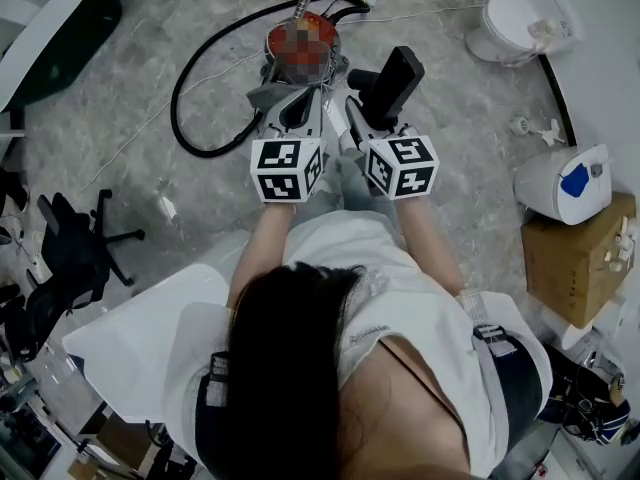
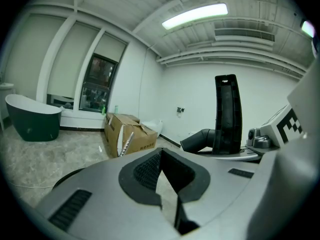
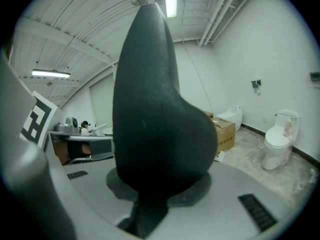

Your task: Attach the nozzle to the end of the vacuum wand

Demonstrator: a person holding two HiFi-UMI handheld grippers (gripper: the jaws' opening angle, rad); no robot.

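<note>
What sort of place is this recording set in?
Probably a bathroom-fixture showroom or storeroom, not a home bathroom. A white toilet and a dark freestanding bathtub stand loose on a wide marble-look floor. An open cardboard box sits nearby, and a strip light hangs overhead.

No legible text, brand or number in any view. Dark print on the side of the cardboard box (image 2: 127,134), centre left of the left gripper view: too small to read. Print on the carton (image 3: 223,133), centre right of the right gripper view: likewise unreadable. The left marker cube (image 1: 288,168) and right marker cube (image 1: 402,165), centre of the head view, carry black-and-white square code patterns only, no letters
</note>
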